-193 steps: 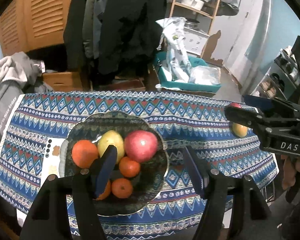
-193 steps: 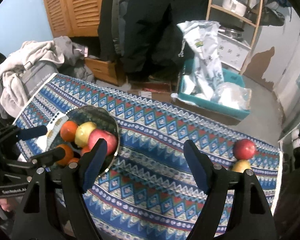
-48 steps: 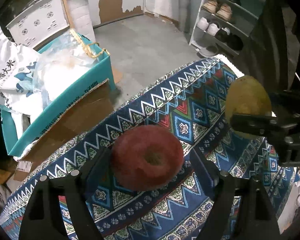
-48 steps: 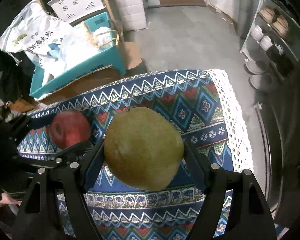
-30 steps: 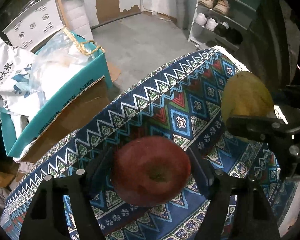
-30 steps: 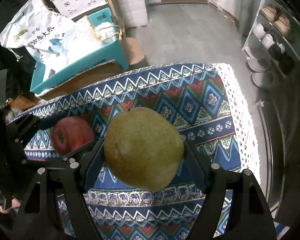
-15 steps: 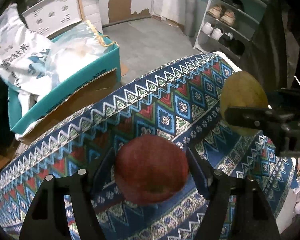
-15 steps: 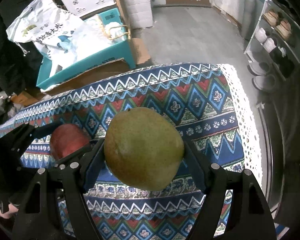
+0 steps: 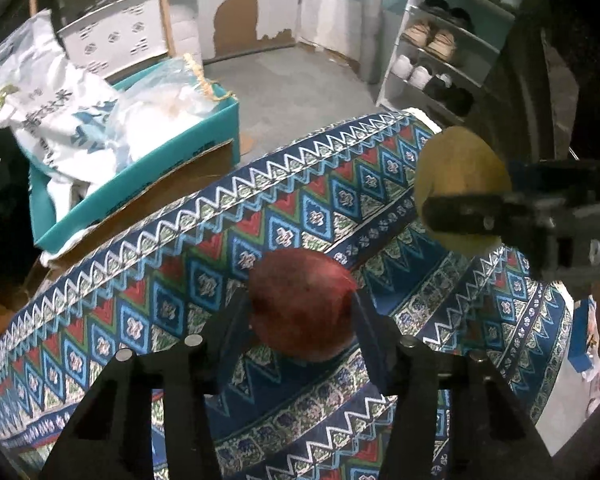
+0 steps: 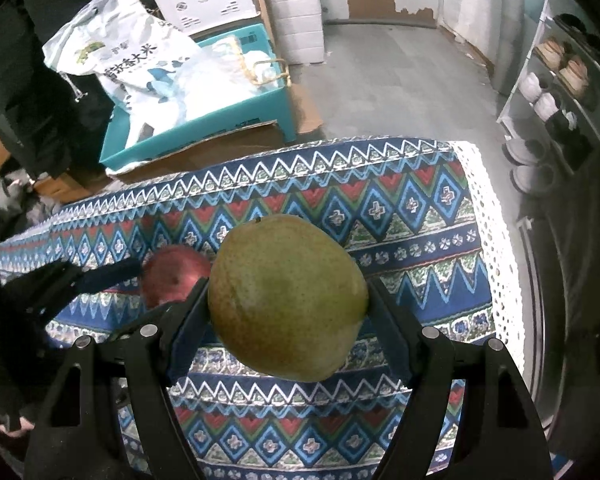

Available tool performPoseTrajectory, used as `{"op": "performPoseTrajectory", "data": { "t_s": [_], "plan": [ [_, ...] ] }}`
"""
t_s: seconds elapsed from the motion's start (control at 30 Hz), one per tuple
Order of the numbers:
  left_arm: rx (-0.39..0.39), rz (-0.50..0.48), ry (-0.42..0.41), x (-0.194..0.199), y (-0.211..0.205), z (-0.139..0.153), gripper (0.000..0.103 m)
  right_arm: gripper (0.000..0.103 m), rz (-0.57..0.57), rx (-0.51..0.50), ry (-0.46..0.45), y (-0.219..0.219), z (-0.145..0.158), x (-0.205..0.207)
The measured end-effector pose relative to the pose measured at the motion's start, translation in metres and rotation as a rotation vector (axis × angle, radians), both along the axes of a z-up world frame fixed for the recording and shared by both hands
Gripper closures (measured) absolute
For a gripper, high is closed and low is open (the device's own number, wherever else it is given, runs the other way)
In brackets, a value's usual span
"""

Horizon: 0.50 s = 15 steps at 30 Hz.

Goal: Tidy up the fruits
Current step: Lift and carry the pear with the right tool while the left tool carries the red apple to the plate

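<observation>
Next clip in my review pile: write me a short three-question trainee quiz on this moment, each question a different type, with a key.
1. True or false: the left gripper is empty.
2. Multiple choice: what does the right gripper hold? A) an orange B) a yellow-green pear C) a banana
3. Fill in: the box on the floor beyond the patterned tablecloth is coloured ____.

Key
1. False: it is shut on the red apple, its jaws having just been closing on it.
2. B: the pear sits clamped between its pads.
3. Teal: the teal box holds white bags.
</observation>
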<state>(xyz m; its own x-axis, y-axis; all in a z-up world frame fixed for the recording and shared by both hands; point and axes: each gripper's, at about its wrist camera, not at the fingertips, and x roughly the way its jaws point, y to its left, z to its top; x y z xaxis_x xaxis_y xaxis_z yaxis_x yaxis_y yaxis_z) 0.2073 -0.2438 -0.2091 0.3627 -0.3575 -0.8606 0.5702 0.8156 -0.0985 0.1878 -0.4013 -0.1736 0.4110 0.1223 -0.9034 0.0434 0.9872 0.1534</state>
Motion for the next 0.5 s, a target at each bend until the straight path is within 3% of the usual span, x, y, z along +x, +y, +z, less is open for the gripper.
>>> {"op": "performPoseTrajectory", "data": {
  "t_s": [0.13, 0.3, 0.5],
  "plan": [
    [0.018, 0.026, 0.020, 0.011, -0.006, -0.008, 0.041, 0.027, -0.004, 0.003, 0.006, -0.002, -0.002, -0.001],
    [-0.019, 0.058, 0.077, 0.018, -0.006, -0.014, 0.036, 0.027, -0.016, 0.012, 0.013, -0.008, -0.006, 0.000],
    [-0.012, 0.039, 0.098, 0.014, -0.008, -0.020, 0.023, 0.027, -0.028, 0.024, 0.025, -0.014, -0.012, 0.000]
  ]
}}
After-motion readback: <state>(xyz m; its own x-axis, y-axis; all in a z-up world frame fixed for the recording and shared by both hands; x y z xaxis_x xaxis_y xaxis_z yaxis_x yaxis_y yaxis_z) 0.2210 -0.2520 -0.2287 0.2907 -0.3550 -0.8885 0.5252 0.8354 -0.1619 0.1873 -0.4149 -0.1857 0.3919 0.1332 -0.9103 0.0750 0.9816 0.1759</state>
